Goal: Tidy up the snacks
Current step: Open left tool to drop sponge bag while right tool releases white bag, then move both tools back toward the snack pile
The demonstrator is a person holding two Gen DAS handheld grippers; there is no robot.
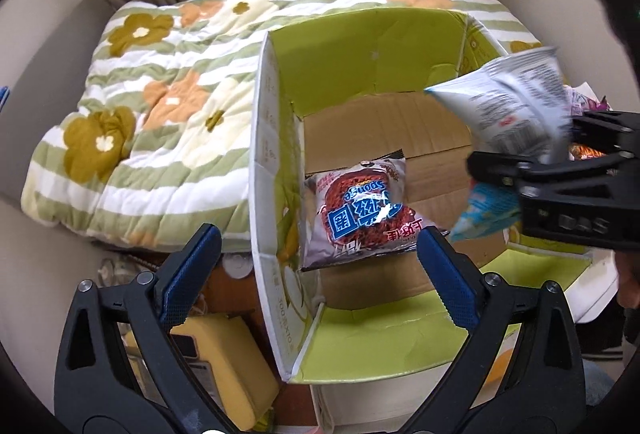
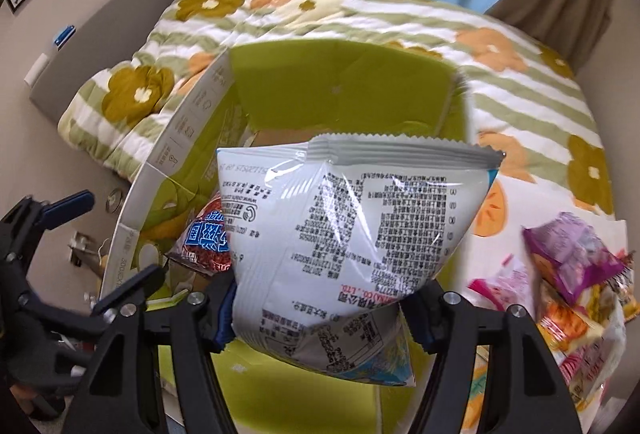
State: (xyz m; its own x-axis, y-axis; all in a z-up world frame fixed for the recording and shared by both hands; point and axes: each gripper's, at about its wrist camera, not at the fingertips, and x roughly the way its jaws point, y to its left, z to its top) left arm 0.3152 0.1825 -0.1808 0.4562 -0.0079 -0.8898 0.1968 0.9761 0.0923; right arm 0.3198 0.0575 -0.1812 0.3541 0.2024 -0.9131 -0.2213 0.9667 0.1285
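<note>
Two claws over the open box

We are holding the left claw [image 1: 316, 254] wide and empty above the box [image 1: 276, 138], where a red snack packet [image 1: 360, 210] is lying against the left wall, leaving bare cardboard floor beside it. Our right claw [image 2: 316, 308] is gripping the white snack bag [image 2: 352, 230] over the box's right side. More snack packets [image 2: 572, 266] are lying right of the box, the flowered quilt [image 1: 152, 102] left of it.
</note>
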